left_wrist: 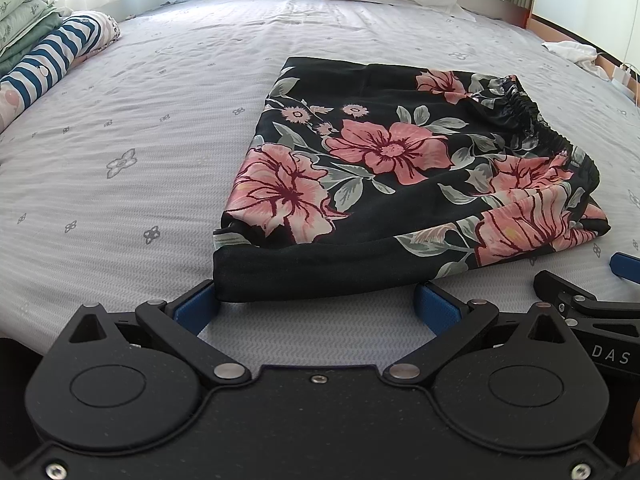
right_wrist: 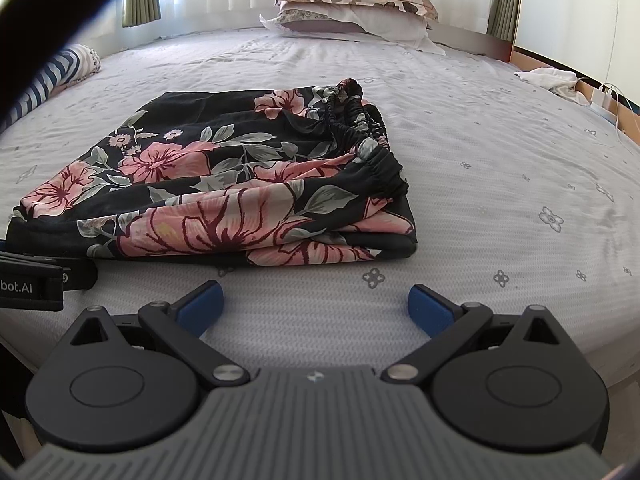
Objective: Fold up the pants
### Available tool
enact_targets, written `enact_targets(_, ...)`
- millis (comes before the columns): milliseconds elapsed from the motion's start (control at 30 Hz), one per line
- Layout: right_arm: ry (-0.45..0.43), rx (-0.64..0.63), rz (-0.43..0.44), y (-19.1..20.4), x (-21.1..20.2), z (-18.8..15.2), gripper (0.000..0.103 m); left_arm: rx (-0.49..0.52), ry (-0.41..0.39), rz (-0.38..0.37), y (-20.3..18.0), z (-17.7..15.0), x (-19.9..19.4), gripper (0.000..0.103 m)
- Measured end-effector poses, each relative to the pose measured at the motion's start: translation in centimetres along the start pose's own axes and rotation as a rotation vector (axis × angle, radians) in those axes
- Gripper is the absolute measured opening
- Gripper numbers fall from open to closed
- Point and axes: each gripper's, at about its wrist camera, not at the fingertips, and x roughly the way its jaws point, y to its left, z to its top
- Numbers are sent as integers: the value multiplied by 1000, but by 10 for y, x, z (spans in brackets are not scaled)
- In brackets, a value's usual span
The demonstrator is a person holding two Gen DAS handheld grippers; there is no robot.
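The left gripper (left_wrist: 318, 300) is held with its blue-padded fingers spread wide, and nothing is clasped between them. The near black hem of the folded pants (left_wrist: 400, 168) is met just at the fingertips: the left pad (left_wrist: 198, 306) is touched or slightly overlapped by the hem's corner, while the right pad sits just under the hem's edge. The right gripper (right_wrist: 316, 302) is likewise kept wide and empty, its fingers resting above bare sheet, with the pants (right_wrist: 224, 184) lying just beyond and to the left of the fingertips, apart from them. The gathered waistband (right_wrist: 360, 128) is seen on the far right side of the bundle. Further off, the bed (right_wrist: 500, 184) is spread out, and stacked pillows (right_wrist: 352, 4) are seen at its far end.
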Motion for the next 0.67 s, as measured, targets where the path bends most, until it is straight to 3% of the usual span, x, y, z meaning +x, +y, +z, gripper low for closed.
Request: enact_targets(667,-1,0,0,0,-1,0,103,-2,-7,3,0,0,0,103)
